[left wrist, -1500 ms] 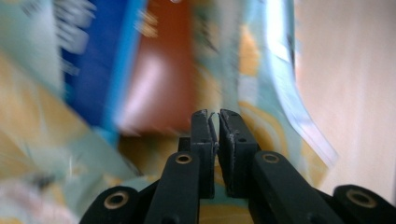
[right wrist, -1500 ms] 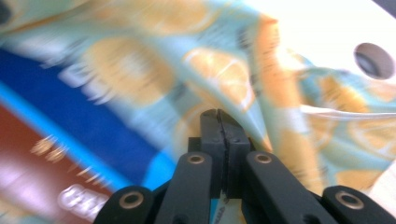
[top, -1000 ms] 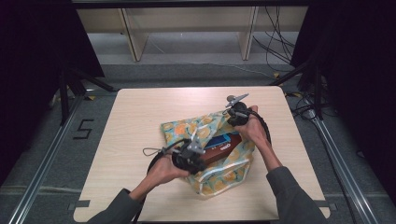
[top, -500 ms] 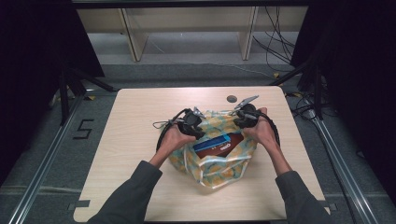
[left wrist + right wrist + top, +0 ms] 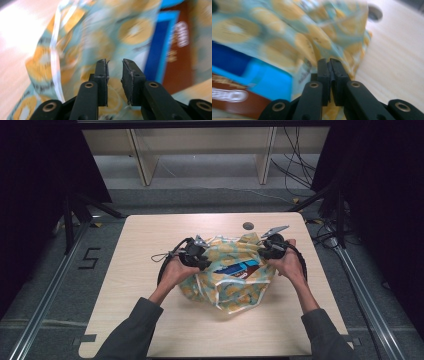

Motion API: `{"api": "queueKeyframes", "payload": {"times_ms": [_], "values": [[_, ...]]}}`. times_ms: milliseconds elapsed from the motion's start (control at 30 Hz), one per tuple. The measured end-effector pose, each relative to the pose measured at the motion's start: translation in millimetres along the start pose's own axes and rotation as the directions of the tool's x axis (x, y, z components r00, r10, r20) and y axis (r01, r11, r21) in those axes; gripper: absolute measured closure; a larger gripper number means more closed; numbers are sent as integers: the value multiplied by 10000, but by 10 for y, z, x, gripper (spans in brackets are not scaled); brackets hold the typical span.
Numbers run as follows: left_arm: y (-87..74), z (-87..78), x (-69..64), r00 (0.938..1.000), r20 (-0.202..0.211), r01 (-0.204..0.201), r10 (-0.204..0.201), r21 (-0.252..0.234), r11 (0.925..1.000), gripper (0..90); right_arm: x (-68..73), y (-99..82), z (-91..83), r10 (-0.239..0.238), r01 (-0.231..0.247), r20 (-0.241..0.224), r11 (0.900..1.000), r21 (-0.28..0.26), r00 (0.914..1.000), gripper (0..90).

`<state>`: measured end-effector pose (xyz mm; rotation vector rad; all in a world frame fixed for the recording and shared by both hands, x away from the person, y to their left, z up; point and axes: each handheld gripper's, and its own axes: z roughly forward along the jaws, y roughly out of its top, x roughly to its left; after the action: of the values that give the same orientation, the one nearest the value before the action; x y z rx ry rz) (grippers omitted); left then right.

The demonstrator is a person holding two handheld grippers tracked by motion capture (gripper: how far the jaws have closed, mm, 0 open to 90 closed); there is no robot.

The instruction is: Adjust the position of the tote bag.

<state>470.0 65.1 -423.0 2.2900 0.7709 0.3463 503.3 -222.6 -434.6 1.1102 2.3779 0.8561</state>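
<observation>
A soft teal bag printed with yellow-orange rounds and edged in white (image 5: 231, 280) is lying near the middle of the pale wooden table (image 5: 150, 315), its mouth facing up and gaping between the person's two hands; inside it a flat box in blue and reddish brown with white lettering (image 5: 239, 269) is showing through the opening, lying tilted, with its blue edge toward the left gripper in the left gripper view (image 5: 160, 50); the left hand (image 5: 172, 272) is holding the black left gripper (image 5: 202, 262) at the bag's left rim, and in the left gripper view its jaws are standing slightly apart with a clear gap between them, the patterned cloth (image 5: 105, 37) lying just beyond the tips, blurred, so whether any of it is caught is not something I can tell; the right hand (image 5: 287, 262) is holding the black right gripper (image 5: 265, 251) at the bag's right rim, and in the right gripper view its jaws are pressed together on a fold of the bag's cloth (image 5: 317, 42); a small dark round hole in the tabletop (image 5: 248, 226) is sitting just beyond the bag, and it is showing at the upper right of the right gripper view (image 5: 375, 13); black cables are looping from both grippers over the table; grey sleeves are coming in from the bottom edge.
</observation>
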Motion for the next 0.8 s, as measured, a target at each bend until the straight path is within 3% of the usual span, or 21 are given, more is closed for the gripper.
{"api": "queueKeyframes", "payload": {"times_ms": [67, 100, 133, 167, 200, 267, 300, 333, 400, 467, 500, 533, 600, 700, 767, 800], "values": [[69, -30, -81, 9996, 109, -251, 253, -101, 9996, 766, 116, 49, -129, -142, 134, -501, 9998, -173, 9986, 884], [100, -26, -107, 9993, 222, -288, 291, -142, 9995, 784, 187, 62, -166, -203, 180, -540, 9990, -421, 9983, 891], [130, -21, -116, 9987, 302, -404, 407, -95, 9991, 805, 253, 79, -229, -318, 295, -905, 9992, -276, 9954, 892], [152, -4, -129, 9990, 361, -278, 281, -78, 9996, 829, 341, 77, -254, -353, 302, -1074, 9984, -487, 9936, 897], [173, 8, -126, 9986, 323, -430, 430, -6, 9991, 845, 398, 77, -269, -830, 702, -1441, 9933, -917, 9861, 898], [199, 39, -105, 9982, 398, -452, 445, 165, 9988, 868, 574, 58, -332, -1036, 793, -2451, 9911, -1071, 9639, 899], [210, 55, -87, 9983, 455, -379, 368, 223, 9990, 873, 665, 46, -345, -1352, 1101, -2642, 9881, -1078, 9549, 899], [216, 85, -73, 9984, 528, -200, 191, 171, 9997, 878, 776, 24, -340, -1381, 1101, -2811, 9875, -1130, 9497, 898], [230, 146, -22, 9982, 581, -178, 155, 395, 9991, 882, 967, -1, -343, -1814, 1589, -3257, 9827, -946, 9279, 898], [240, 218, 33, 9985, 533, 62, -97, 656, 9978, 883, 1168, -24, -351, -2210, 2071, -3812, 9752, -776, 8977, 898], [244, 259, 81, 9983, 555, 155, -201, 826, 9965, 883, 1273, -44, -343, -2440, 2238, -3862, 9698, -974, 8895, 898], [243, 287, 102, 9980, 535, 292, -342, 904, 9955, 885, 1387, -67, -365, -2576, 2467, -4247, 9656, -817, 8679, 898], [250, 354, 160, 9988, 242, 401, -432, 1183, 9922, 885, 1515, -107, -361, -2973, 2872, -4541, 9533, -929, 8399, 899], [257, 434, 235, 9974, -123, 724, -713, 1376, 9878, 884, 1666, -209, -316, -3086, 3162, -4900, 9461, -698, 8153, 900], [255, 466, 280, 9948, -267, 1015, -987, 1352, 9856, 884, 1762, -303, -284, -2707, 3046, -5227, 9522, -221, 8084, 900], [252, 470, 298, 9940, -295, 1085, -1055, 1322, 9853, 884, 1768, -326, -251, -3135, 3401, -5262, 9391, -487, 7905, 900]]}}
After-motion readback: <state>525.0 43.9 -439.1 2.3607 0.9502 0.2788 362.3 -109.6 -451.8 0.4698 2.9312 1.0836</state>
